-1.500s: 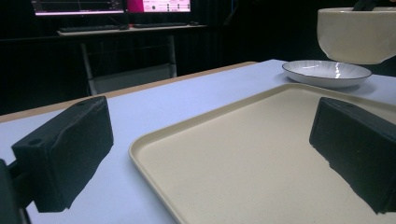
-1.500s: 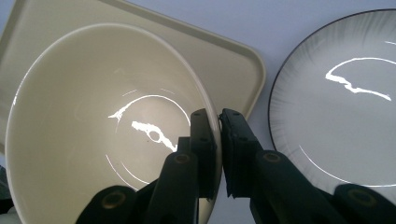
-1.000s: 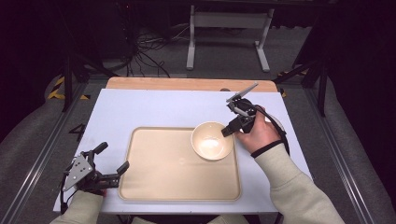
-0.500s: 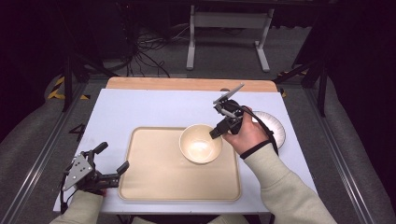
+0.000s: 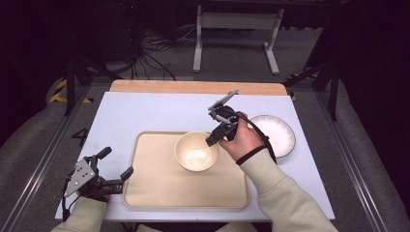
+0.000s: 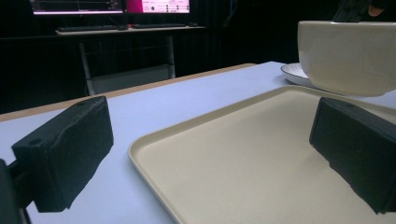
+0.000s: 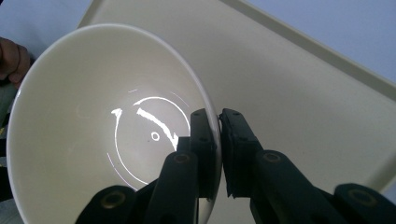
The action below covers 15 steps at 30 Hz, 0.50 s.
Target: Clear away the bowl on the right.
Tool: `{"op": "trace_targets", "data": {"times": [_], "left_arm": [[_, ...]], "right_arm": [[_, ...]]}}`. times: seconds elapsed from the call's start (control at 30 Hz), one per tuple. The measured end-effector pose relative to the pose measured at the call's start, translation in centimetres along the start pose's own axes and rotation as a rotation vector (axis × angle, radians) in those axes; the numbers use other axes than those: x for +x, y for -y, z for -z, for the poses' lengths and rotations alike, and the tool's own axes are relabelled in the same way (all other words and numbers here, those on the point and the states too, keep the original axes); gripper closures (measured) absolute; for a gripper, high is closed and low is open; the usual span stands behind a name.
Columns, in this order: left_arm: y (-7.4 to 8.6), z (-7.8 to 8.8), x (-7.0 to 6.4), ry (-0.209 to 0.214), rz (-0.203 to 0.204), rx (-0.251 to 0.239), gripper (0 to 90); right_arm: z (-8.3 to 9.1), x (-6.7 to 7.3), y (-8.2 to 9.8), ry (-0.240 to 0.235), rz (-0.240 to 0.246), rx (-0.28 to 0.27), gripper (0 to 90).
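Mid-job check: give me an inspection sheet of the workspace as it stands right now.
Surface: pale blue table with a wooden strip along the far edge.
Job's things: cream bowl held by its rim above the beige tray.
Clutter: white plate right of the tray.
Grippers: right gripper clamped on the bowl's rim; left gripper open, empty, at the tray's near left corner.
Cables: black cable looping over the right hand; more cables on the floor beyond the table.
Surroundings: dark room, white stand behind the table, monitors in the left gripper view.
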<state>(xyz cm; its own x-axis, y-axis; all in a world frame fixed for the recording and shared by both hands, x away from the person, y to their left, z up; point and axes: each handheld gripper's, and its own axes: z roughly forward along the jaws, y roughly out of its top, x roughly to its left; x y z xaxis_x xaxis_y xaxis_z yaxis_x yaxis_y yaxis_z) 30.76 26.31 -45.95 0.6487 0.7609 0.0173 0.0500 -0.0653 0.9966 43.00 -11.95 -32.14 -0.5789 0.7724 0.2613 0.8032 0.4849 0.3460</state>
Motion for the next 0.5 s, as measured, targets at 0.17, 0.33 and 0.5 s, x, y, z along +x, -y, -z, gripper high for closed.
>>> {"op": "trace_targets", "data": {"times": [0.17, 0.33, 0.5], "left_arm": [[0.0, 0.0, 0.0, -0.003, 0.001, -0.001, 0.1], [0.0, 0.0, 0.0, -0.001, -0.001, 0.001, 0.1], [0.0, 0.1, 0.0, -0.001, -0.002, 0.003, 0.1]], "right_arm": [[-0.9, 0.4, -0.4, -0.003, 0.012, 0.008, 83.6], [-2.0, 0.5, -0.6, 0.010, 0.016, 0.014, 83.4], [-3.3, 0.4, -0.8, 0.013, 0.015, 0.031, 83.4]]}}
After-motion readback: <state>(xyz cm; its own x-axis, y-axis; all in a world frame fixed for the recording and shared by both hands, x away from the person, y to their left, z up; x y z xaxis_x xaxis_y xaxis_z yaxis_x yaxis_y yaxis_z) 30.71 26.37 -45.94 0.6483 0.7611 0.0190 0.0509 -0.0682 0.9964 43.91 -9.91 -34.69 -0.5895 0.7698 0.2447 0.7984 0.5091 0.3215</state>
